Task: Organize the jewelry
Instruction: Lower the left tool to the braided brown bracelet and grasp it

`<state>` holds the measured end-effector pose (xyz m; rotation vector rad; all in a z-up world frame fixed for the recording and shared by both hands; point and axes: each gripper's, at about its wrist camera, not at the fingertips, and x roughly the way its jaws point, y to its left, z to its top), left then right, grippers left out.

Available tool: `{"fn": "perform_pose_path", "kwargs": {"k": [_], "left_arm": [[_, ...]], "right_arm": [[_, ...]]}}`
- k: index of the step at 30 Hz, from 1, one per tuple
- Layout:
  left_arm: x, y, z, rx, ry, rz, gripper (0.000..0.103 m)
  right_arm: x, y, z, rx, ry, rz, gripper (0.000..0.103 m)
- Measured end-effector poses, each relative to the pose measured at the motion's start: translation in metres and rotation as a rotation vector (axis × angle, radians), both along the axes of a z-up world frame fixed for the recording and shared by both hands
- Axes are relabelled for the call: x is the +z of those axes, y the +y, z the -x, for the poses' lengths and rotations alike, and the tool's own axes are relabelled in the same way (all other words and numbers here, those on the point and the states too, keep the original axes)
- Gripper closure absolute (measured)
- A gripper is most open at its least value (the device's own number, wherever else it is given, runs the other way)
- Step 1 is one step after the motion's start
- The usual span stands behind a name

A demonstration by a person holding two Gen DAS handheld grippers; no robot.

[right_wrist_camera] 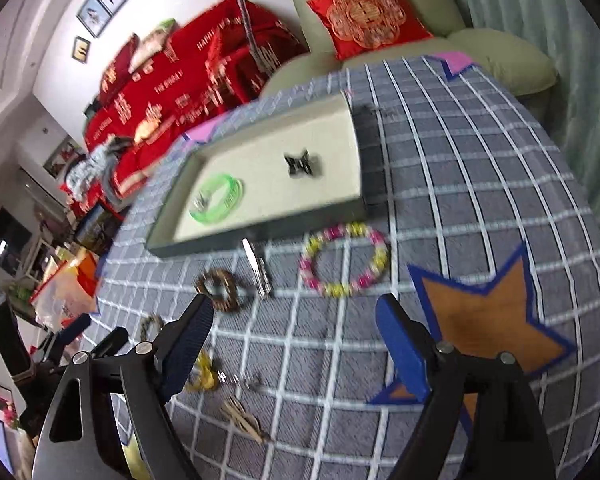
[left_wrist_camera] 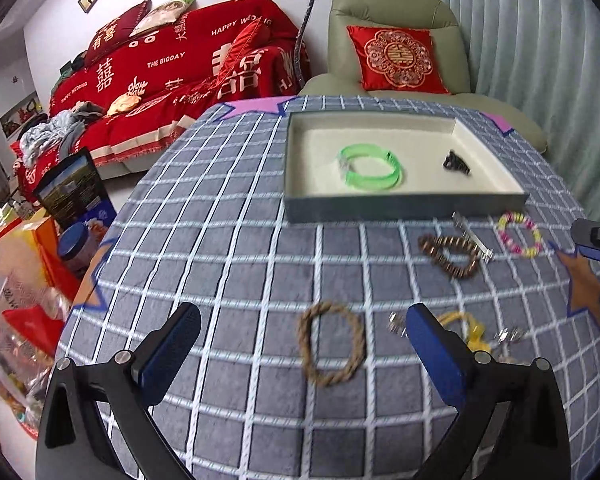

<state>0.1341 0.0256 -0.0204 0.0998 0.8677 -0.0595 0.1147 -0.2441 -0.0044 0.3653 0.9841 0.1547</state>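
Observation:
A shallow grey tray (left_wrist_camera: 404,204) with a cream lining holds a green bangle (left_wrist_camera: 372,166) and a black clip (left_wrist_camera: 456,162). On the checked cloth in front lie a brown rope bracelet (left_wrist_camera: 331,342), a brown bead bracelet (left_wrist_camera: 450,254), a silver bar clip (left_wrist_camera: 472,236), a pink and yellow bead bracelet (left_wrist_camera: 520,234) and a yellow piece (left_wrist_camera: 470,328). My left gripper (left_wrist_camera: 300,344) is open, with the rope bracelet between its fingers. My right gripper (right_wrist_camera: 296,344) is open above the cloth, just short of the pink and yellow bracelet (right_wrist_camera: 346,264). The tray (right_wrist_camera: 260,236), bangle (right_wrist_camera: 218,198) and clip (right_wrist_camera: 302,164) show there too.
An orange star patch (right_wrist_camera: 488,328) lies under the right finger. A red-covered sofa (left_wrist_camera: 172,76) and a green armchair (left_wrist_camera: 396,40) stand behind the table. Bags and boxes (left_wrist_camera: 40,248) sit on the floor to the left. A small tan piece (right_wrist_camera: 242,420) lies near the front edge.

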Motion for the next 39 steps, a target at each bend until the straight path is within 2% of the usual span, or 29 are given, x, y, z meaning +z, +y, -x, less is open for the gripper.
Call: {"fn": "perform_pose_path", "kwargs": {"k": [4, 12, 28, 29, 36, 39], "left_arm": [[-0.011, 0.010, 0.010, 0.024, 0.025, -0.011, 0.000], [-0.024, 0.030, 0.016, 0.081, 0.048, -0.004, 0.000], [-0.033, 0.027, -0.002, 0.084, 0.074, 0.008, 0.000], [-0.033, 0.026, -0.003, 0.084, 0.075, 0.008, 0.000], [-0.035, 0.022, -0.008, 0.084, 0.076, -0.003, 0.000], [-0.036, 0.021, -0.011, 0.079, 0.090, -0.010, 0.006]], "right_arm": [[-0.012, 0.009, 0.006, 0.042, 0.062, 0.065, 0.018], [-0.021, 0.023, 0.014, 0.064, 0.085, 0.124, 0.018], [-0.014, 0.055, -0.044, 0.083, 0.041, 0.186, 0.018], [-0.015, 0.057, -0.049, 0.087, 0.036, 0.193, 0.019], [-0.027, 0.070, -0.073, 0.117, 0.046, 0.223, 0.047], [-0.032, 0.074, -0.079, 0.132, 0.055, 0.232, 0.049]]}}
